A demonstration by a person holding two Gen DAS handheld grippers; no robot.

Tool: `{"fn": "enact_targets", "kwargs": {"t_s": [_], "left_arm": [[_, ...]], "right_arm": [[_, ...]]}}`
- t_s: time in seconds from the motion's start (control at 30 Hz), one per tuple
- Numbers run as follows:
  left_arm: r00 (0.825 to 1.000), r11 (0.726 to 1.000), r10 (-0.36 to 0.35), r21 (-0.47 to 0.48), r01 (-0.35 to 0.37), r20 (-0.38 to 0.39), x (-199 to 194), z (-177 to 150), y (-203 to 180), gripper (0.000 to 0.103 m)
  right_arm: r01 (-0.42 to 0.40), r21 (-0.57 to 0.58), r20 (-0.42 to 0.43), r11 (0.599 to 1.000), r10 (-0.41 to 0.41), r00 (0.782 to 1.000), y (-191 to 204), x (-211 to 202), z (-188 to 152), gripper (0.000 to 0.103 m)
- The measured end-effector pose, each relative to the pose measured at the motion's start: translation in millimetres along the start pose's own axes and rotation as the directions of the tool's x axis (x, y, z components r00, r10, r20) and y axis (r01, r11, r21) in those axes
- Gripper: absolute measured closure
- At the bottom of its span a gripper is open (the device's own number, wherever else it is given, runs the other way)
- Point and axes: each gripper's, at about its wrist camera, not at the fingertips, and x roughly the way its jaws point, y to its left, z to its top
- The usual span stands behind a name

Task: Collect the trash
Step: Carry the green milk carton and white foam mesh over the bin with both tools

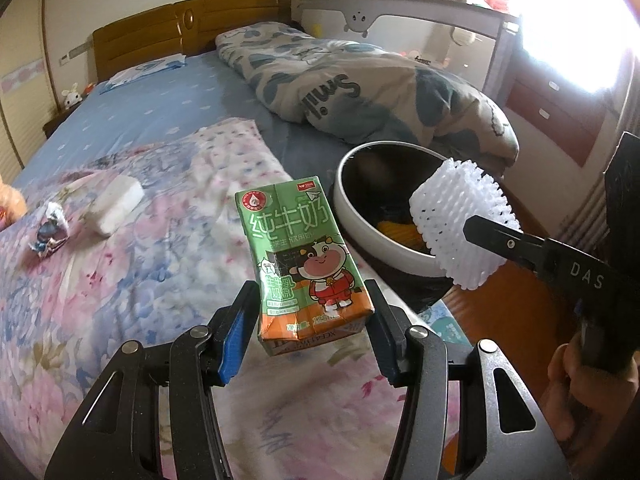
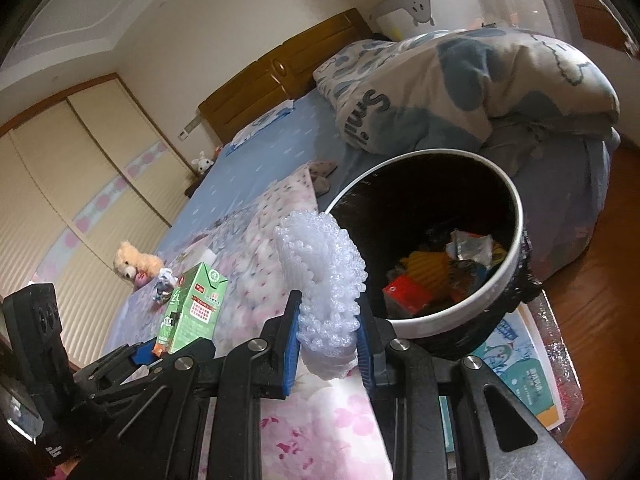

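My left gripper (image 1: pixel 310 316) is shut on a green milk carton (image 1: pixel 302 256) and holds it above the flowered bedspread; the carton also shows in the right wrist view (image 2: pixel 192 308). My right gripper (image 2: pixel 328 336) is shut on a white foam fruit net (image 2: pixel 324 280), held at the near rim of the trash bin (image 2: pixel 516 216). The net also shows in the left wrist view (image 1: pixel 460 224), over the bin's rim (image 1: pixel 360 216). The bin holds several wrappers. A crumpled wrapper (image 1: pixel 50 232) and a white foam piece (image 1: pixel 114 204) lie on the bed.
A rolled quilt (image 1: pixel 360 80) lies behind the bin. A teddy bear (image 2: pixel 132 264) sits on the bed's far side. A wooden headboard (image 1: pixel 192 28) stands at the back. A book (image 2: pixel 516 364) lies under the bin. Wooden floor (image 2: pixel 600 300) lies to the right.
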Motion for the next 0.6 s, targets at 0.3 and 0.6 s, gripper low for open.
{"fn": "enact_targets", "kwargs": {"t_s": [0.3, 0.6], "left_arm": [[1.0, 0.999, -0.01, 0.034, 0.01, 0.007, 4, 11, -19, 0.051], [1.0, 0.998, -0.027, 0.061, 0.026, 0.01, 12, 23, -36, 0.051]], "right_arm": [[0.02, 0.026, 0.03, 0.999, -0.021, 0.999, -18, -11, 9, 0.078], [0.043, 0.041, 0.048, 0.998, -0.045, 0.998, -34, -16, 19, 0.078]]}}
